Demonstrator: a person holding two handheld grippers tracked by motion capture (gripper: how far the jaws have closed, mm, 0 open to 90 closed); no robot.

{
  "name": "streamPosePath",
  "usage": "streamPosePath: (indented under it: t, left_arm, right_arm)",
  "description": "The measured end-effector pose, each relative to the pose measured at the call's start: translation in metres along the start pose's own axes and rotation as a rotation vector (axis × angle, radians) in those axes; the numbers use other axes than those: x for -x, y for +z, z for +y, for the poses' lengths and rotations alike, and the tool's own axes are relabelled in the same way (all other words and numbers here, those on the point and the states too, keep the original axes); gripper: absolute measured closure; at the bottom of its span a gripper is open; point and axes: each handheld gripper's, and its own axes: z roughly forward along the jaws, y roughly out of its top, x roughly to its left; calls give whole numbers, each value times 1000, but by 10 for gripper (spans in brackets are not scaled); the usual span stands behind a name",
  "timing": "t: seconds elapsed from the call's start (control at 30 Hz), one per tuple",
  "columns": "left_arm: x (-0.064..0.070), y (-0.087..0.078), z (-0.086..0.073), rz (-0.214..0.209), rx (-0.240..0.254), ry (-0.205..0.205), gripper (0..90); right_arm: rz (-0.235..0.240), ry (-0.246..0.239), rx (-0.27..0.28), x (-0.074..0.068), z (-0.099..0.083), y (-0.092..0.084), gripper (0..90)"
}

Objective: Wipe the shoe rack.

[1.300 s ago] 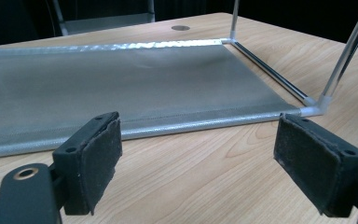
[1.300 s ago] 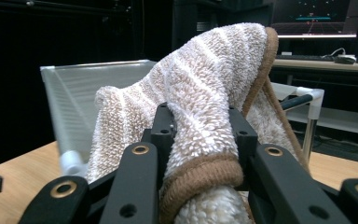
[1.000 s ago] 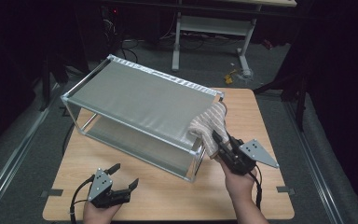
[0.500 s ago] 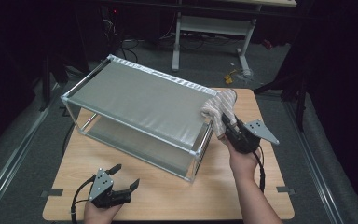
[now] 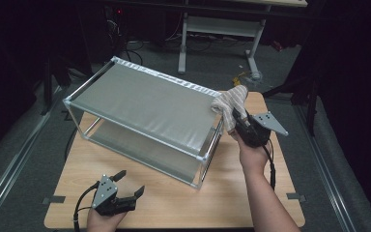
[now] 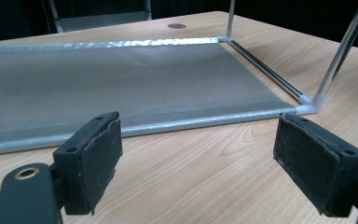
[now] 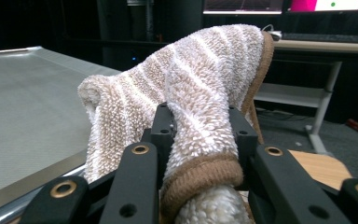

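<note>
- Dark room, light falling mainly on the wooden counter (image 5: pixel 270 193).
- Grey carpet floor (image 5: pixel 24 159) around it.
- Beyond the gripper, a white-legged desk (image 5: pixel 222 29) with cables (image 5: pixel 193 43) beneath.
- Lit screens (image 7: pixel 284 4) on a far desk.

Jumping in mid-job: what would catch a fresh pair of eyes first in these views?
First the striped towel, clamped in the right gripper and draped over the right end of the rack's top shelf. Next the metal-framed rack itself, set slantwise across the wooden table. The left gripper rests open on the table's near left edge, pointed at the lower shelf.
</note>
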Motion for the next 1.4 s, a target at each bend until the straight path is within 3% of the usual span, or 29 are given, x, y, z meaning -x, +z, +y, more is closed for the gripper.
streamPosePath:
  t: [0.13,0.23,0.27,0.37,0.5,0.6,0.73,0.9,1.07,1.13,1.4]
  left_arm:
    - [-1,-1,0,2,1,1,159]
    - [-1,-1,-1,2,-1,-1,160]
    - [-1,-1,-1,2,-1,-1,159]
    - [1,-1,0,3,-3,3,160]
    - [1,0,-1,3,-7,6,160]
    - [2,1,-1,3,-13,8,160]
    - [2,1,-2,2,-15,10,160]
    - [1,0,-2,4,-12,5,160]
    - [1,-1,-2,3,-8,4,160]
    - [1,-1,-2,-1,-7,6,160]
    - [-1,-2,-3,2,-8,0,160]
  right_arm:
    - [-27,-11,-2,4,1,-4,708]
    - [-75,4,-10,22,-6,-15,708]
    - [-75,4,-10,22,-6,-15,708]
    - [-111,26,-54,40,-26,-22,709]
    - [-119,37,-106,47,-51,-25,710]
    - [-100,43,-130,45,-63,-24,710]
    - [-74,43,-122,37,-64,-20,710]
    - [-28,33,-69,20,-46,-14,710]
    - [-32,29,-71,14,-40,-3,710]
    - [-45,44,-106,16,-45,13,710]
    - [-60,46,-190,18,-68,33,710]
